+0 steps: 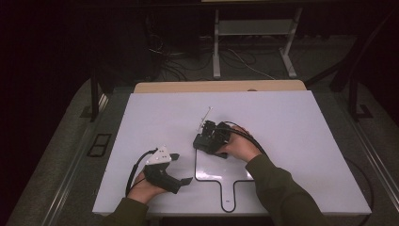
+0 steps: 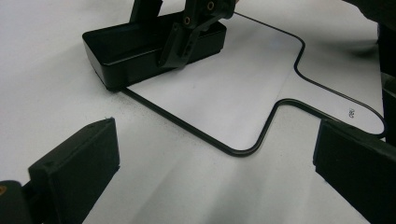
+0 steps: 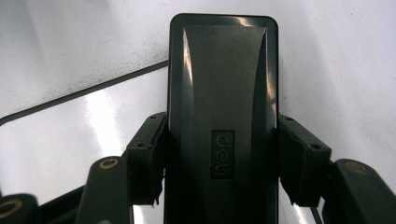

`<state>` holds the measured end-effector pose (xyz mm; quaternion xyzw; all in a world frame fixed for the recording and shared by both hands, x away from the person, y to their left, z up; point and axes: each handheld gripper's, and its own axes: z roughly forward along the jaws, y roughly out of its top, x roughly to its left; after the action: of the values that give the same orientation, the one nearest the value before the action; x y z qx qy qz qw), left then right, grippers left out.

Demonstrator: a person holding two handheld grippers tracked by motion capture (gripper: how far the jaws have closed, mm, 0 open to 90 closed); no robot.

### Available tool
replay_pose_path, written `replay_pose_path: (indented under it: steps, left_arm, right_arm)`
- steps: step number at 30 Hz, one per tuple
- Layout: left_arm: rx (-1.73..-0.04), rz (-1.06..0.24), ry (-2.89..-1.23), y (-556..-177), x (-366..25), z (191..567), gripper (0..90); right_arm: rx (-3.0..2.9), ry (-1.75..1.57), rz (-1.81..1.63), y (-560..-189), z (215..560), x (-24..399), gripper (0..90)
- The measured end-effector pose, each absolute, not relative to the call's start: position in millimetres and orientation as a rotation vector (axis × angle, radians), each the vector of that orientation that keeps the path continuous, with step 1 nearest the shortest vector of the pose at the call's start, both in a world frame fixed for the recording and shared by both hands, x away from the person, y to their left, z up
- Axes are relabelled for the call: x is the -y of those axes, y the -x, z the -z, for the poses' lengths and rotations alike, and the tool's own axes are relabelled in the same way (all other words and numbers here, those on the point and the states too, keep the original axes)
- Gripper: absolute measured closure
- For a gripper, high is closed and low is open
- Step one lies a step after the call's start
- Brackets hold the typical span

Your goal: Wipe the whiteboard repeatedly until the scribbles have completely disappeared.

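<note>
Box point(image 3: 223, 116), black, oblong, glossy, embossed logo

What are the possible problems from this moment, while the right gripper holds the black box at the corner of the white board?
1. The right gripper clamps the glossy black box only by its two long sides, near one end; it may slip or pivot.
2. The box sits on the white board's black edge line, so it may rock or catch there.
3. The left gripper rests open, off to the side, so it cannot steady the white board if that slides.
</note>
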<state>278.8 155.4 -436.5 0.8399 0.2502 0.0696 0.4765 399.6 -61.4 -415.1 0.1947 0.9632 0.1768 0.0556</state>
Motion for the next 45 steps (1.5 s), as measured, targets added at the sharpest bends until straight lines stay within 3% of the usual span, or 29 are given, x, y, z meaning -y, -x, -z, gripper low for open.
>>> replay_pose_path:
  steps: [17, 45]
  left_arm:
    - [-0.621, -0.167, -2.050, -277.9, -154.3, 436.6, 0.0]
    - [-0.626, -0.166, -2.051, -278.8, -156.4, 437.0, 0.0]
  right_arm:
    - [-2.949, -0.486, -0.595, -354.8, 416.4, 68.5, 38.8]
    - [-2.869, -0.671, -0.820, -373.9, 391.8, 115.2, 38.8]
